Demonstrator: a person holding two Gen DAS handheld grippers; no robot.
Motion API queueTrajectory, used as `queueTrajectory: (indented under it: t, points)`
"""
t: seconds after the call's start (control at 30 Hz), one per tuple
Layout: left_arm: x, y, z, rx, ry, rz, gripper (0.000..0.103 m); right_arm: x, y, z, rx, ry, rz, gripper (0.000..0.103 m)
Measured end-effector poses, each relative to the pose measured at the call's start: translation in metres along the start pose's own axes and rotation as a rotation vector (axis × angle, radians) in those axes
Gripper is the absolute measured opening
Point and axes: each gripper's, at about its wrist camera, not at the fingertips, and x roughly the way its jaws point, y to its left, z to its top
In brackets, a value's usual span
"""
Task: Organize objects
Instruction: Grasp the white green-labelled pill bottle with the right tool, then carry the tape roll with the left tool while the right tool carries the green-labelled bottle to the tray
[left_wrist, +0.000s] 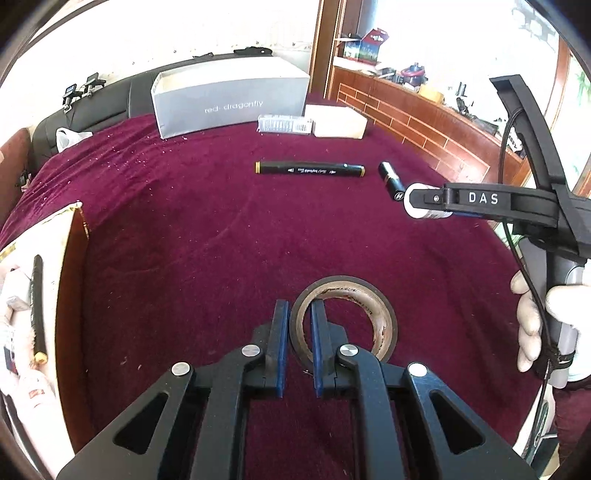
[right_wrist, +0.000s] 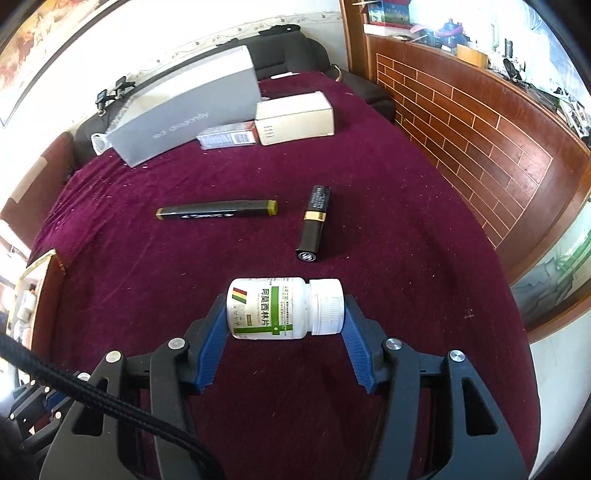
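The left tool (left_wrist: 299, 314) grips the wall of a tape roll (left_wrist: 343, 317) on the maroon-covered desk (left_wrist: 184, 221). The right tool (right_wrist: 284, 314) holds a white pill bottle (right_wrist: 284, 308) sideways above it, near a lipstick (right_wrist: 314, 225) and a marker (right_wrist: 218, 211).

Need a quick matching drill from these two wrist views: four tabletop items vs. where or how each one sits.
Items:
1. white pill bottle with green label
2. brown tape roll
3. black marker with yellow ends
4. grey cardboard box

States:
A. lying loose mid-cloth, beside the black lipstick tube
B. far end of the cloth, open top
C. rim pinched by the left gripper
D. held sideways, end to end, by the right gripper

Pairs: 1-D, 2-C, 3-A, 4-B
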Motion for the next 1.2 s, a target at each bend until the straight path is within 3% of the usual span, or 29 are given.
queueTrajectory:
  t: [0.73,1.2]
  points:
    - [-0.083,0.045,-0.033,-0.113,-0.122,-0.014,0.009,-0.059,0.098,-0.029,-0.175,-0.060,0.102,0.057]
    - [-0.120,0.142,-0.072,-0.281,-0.161,0.090,0.009,-0.066,0.190,-0.050,-0.317,-0.037,0.204,0.057]
